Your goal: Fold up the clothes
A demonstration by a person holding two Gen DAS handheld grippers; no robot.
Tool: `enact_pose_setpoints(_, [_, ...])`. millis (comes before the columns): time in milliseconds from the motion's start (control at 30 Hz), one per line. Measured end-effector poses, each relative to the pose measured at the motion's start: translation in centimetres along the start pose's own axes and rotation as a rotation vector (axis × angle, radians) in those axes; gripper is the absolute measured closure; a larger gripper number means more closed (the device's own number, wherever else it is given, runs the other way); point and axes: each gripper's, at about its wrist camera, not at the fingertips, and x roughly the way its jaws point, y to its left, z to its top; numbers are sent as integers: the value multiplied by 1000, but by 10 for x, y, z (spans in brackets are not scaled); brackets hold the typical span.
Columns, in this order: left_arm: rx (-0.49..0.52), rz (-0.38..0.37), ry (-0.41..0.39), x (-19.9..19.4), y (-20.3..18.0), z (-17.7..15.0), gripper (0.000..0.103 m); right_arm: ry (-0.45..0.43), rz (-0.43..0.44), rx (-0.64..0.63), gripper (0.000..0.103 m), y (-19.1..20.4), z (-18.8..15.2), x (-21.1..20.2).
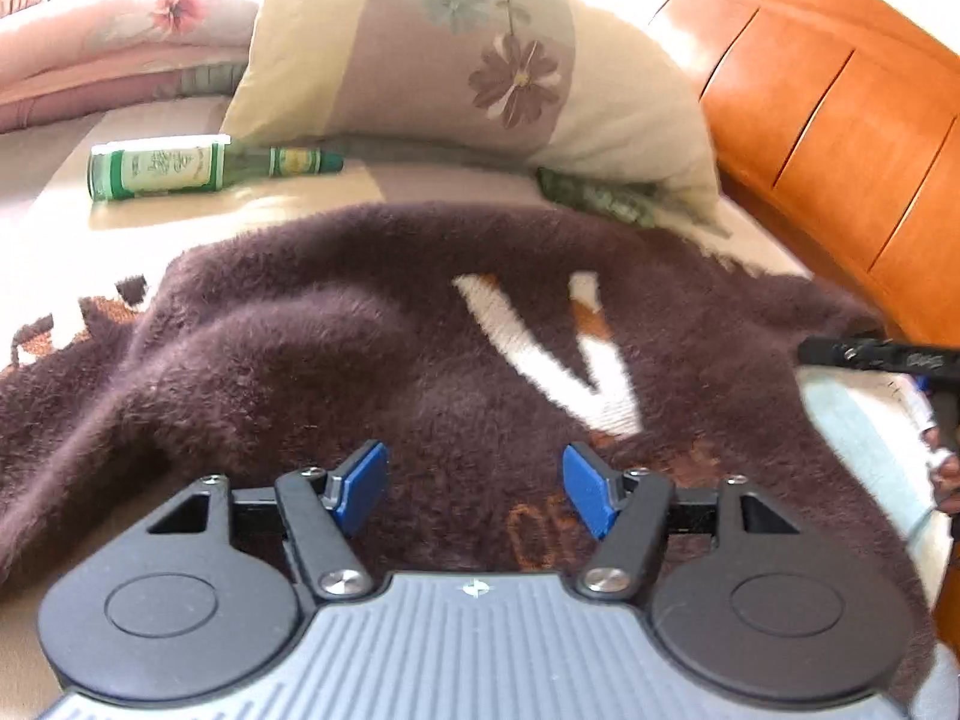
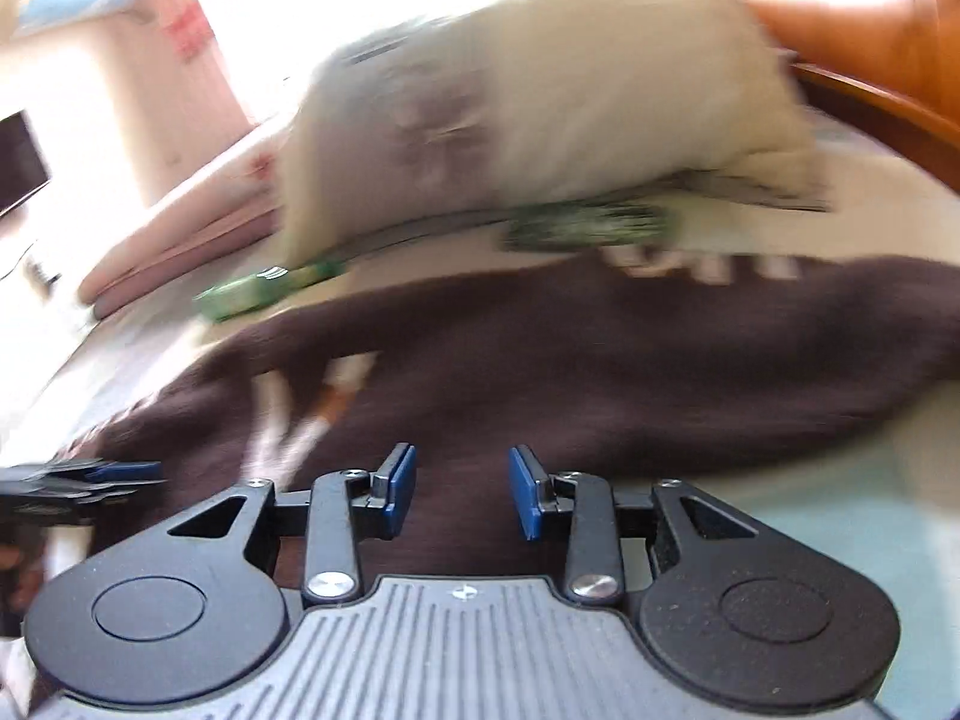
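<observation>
on the bed, below the pillow point(image 1: 420, 60): brown fleece garment point(image 1: 360, 348) spread out, rumpled | soft, limp, light-looking (should drape) | pinch at hem or corner | left gripper point(image 1: 474, 489) parted, empty | right gripper point(image 2: 461, 492) partly parted, empty

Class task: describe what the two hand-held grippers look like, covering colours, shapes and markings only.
Both match: the left hand-held gripper and right hand-held gripper have flat blue pads on black linkage arms with silver screws, round black discs either side, and a ribbed grey body bearing a small cross mark.
</observation>
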Motion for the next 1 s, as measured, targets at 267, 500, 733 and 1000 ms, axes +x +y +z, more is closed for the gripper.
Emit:
enact_pose_setpoints(267, [43,57,39,-43,2,-69,31,114,-99,-136,58,6,-69,-14])
enact_pose_setpoints(500, [70,44,47,-94,-10,-98,31,178,-198,-219,48,40,-95,-66])
enact_pose_setpoints(733, [41,26,74,-79,-25,-104,31,149,-133,-207,33,95,-108,-30])
enact_pose_setpoints(1000, [102,104,73,-123,-50,-170,25,152,-221,-176,6,102,-169,-59])
